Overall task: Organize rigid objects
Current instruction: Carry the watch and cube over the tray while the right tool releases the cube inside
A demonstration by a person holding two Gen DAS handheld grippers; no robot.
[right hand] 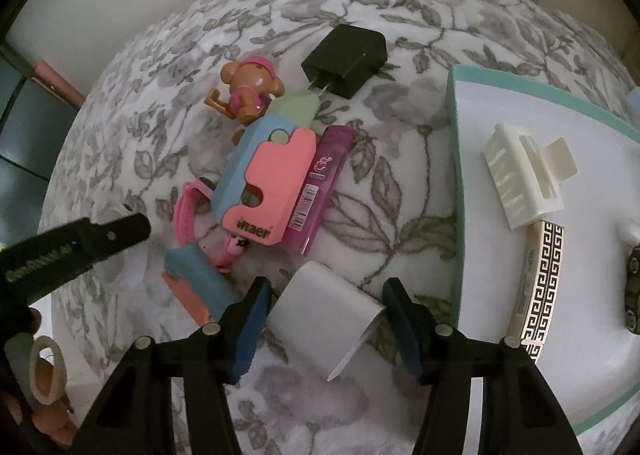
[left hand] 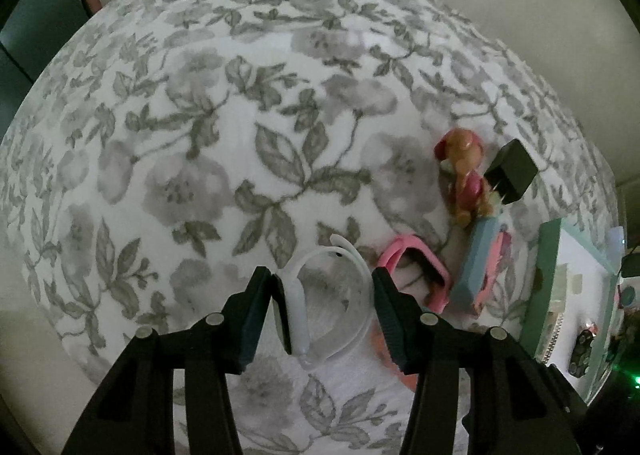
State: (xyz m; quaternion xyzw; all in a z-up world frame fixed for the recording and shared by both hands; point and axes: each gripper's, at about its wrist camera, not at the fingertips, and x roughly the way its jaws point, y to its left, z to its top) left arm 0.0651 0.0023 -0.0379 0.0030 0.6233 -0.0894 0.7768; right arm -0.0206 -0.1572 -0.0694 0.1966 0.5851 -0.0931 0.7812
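**Two claws over a flowered bed cover, each around one small thing**

The left wrist view shows the left claw with its jaws apart around a white smartwatch that lies on the floral bed cover. The watch body touches the left finger, and the band makes a loop toward the right finger. This watch is hardly seen in the right wrist view.

The right wrist view shows the right claw with jaws apart on both sides of a white charger block. Whether the pads touch it I cannot tell. Its long axis runs from far left to near right.

Only this view shows well the white tray with green rim at the right, with a cream hair clip and a band with a black key pattern in it.

Far from the claw lies a pile: a pink card with the letters "inaer", a purple lighter with a barcode label pointing far to near, a pink watch, a toy dog and a black plug adapter with prongs toward the near left. The left claw's arm carries writing that is too blurred to read.
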